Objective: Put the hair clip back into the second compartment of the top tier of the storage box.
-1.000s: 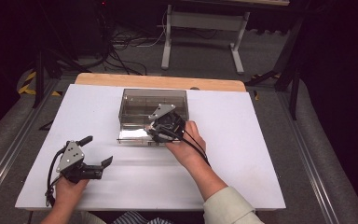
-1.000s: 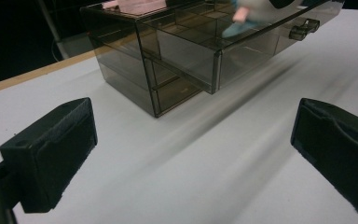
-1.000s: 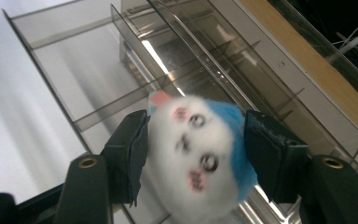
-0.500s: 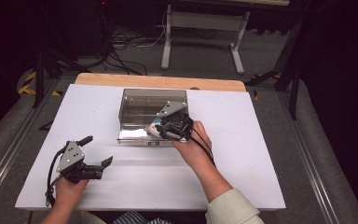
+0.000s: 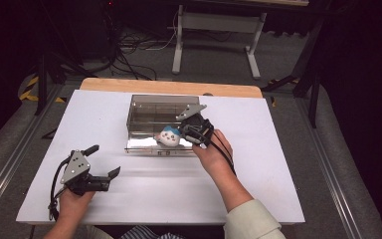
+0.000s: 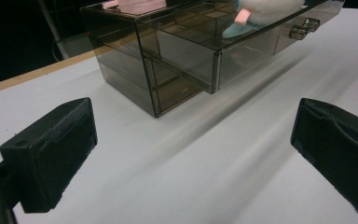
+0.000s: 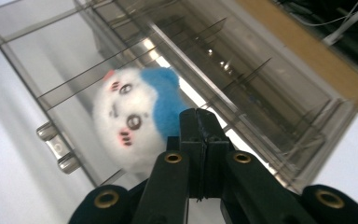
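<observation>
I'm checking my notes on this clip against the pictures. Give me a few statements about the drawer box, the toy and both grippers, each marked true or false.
1. The right gripper is shut on the plush toy. True.
2. The drawer of the clear box is closed. False: it is pulled out.
3. The left gripper is open. True.
4. The left gripper holds the drawer handle. False: it rests apart from the box, holding nothing.

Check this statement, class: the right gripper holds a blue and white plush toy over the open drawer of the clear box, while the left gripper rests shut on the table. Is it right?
One detail is wrong. The left gripper is open: the left gripper view shows its jaws set wide apart above the table. The rest stands: the right gripper holds the plush toy over the open drawer of the clear box.
</observation>
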